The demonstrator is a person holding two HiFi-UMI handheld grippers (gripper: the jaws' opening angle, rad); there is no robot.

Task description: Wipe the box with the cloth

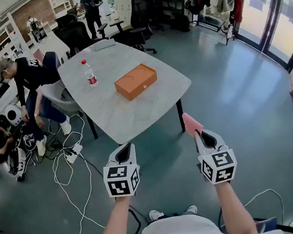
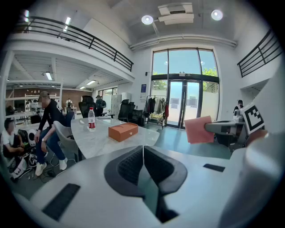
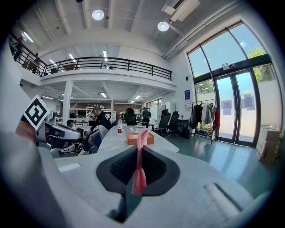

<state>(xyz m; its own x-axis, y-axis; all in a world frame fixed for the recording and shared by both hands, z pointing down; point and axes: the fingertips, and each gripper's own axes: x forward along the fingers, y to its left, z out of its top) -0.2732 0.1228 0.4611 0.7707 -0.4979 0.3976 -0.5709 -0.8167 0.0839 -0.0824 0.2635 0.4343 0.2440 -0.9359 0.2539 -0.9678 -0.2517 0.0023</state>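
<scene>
Between right gripper [image 3: 140, 151] jaws, found pink cloth [image 3: 139, 174] clamped edge-on, rising past the tips. Noted left gripper [image 2: 143, 153] jaws pressed together with nothing between. Ahead of both pairs of jaws, well apart from them, observed orange box [image 1: 135, 81] lying flat on grey table [image 1: 135, 112]. Beyond box, left of it from the jaws, recorded upright water bottle [image 1: 90, 73]. Logged both grippers short of table's near edge, above floor.

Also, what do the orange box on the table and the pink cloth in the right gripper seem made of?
The orange rectangular box looks like matte cardboard: flat faces, crisp edges, no gloss. The thin pink cloth, pinched in the right gripper, looks like soft matte fabric, perhaps microfibre: its edge bends and creases.
</scene>
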